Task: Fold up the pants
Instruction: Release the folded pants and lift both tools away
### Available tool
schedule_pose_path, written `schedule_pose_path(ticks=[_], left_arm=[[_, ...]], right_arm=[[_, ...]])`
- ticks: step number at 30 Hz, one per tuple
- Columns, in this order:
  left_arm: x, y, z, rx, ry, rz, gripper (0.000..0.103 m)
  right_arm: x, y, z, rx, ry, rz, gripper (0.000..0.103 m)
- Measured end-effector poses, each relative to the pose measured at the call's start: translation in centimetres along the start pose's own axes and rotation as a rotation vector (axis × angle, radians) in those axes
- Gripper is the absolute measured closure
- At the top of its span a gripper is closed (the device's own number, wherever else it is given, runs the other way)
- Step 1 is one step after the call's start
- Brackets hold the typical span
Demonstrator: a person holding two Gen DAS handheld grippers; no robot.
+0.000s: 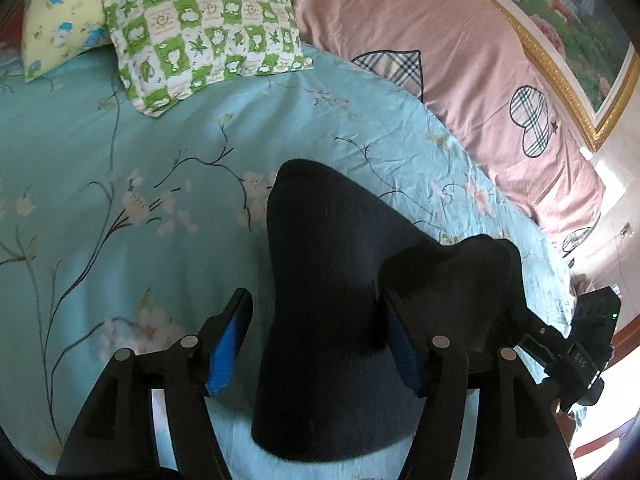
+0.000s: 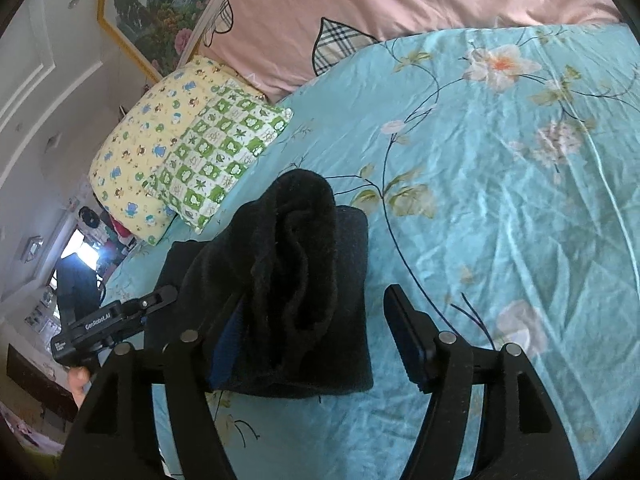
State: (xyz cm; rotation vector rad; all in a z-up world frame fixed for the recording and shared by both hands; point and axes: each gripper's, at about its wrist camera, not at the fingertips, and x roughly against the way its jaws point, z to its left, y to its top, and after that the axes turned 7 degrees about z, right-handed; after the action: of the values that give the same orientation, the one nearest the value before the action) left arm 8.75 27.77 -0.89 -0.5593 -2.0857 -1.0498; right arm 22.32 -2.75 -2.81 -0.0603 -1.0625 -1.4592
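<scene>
The dark navy pants (image 1: 328,300) lie folded on the turquoise flowered bedsheet (image 1: 120,200). In the left wrist view a fold of them rises between the wide-apart fingers of my left gripper (image 1: 316,336), draped against the right finger (image 1: 400,344). In the right wrist view the pants (image 2: 296,280) are a folded bundle with a bunched edge standing up. It lies between the open fingers of my right gripper (image 2: 316,336), against the left finger (image 2: 228,344). The left gripper's body shows at the left of the right wrist view (image 2: 108,324).
A green checked pillow (image 1: 204,28) and a yellow cartoon pillow (image 1: 60,12) lie at the head of the bed. A pink quilt with plaid hearts (image 1: 460,72) runs along the far side under a gold-framed picture (image 1: 580,40). Room furniture shows left of the bed (image 2: 80,264).
</scene>
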Motion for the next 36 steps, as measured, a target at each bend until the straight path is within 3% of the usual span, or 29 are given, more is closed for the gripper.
schedule_pose_path(ticks=[8, 14, 36], left_arm=[[1.7, -2.1, -0.4, -0.01, 0.032, -0.008, 0.034], [3.0, -3.2, -0.9, -0.036, 0.073, -0.026, 0.033], [5.5, -7.9, -3.4, -0.159, 0.226, -0.055, 0.026]], right_arm=[[1.5, -1.1, 1.5, 0.036, -0.002, -0.026, 0.034], [2.5, -1.9, 3.0, 0.074, -0.001, -0.043, 0.027], [4.2, -5.8, 8.1, 0.323, -0.167, -0.047, 0.014]])
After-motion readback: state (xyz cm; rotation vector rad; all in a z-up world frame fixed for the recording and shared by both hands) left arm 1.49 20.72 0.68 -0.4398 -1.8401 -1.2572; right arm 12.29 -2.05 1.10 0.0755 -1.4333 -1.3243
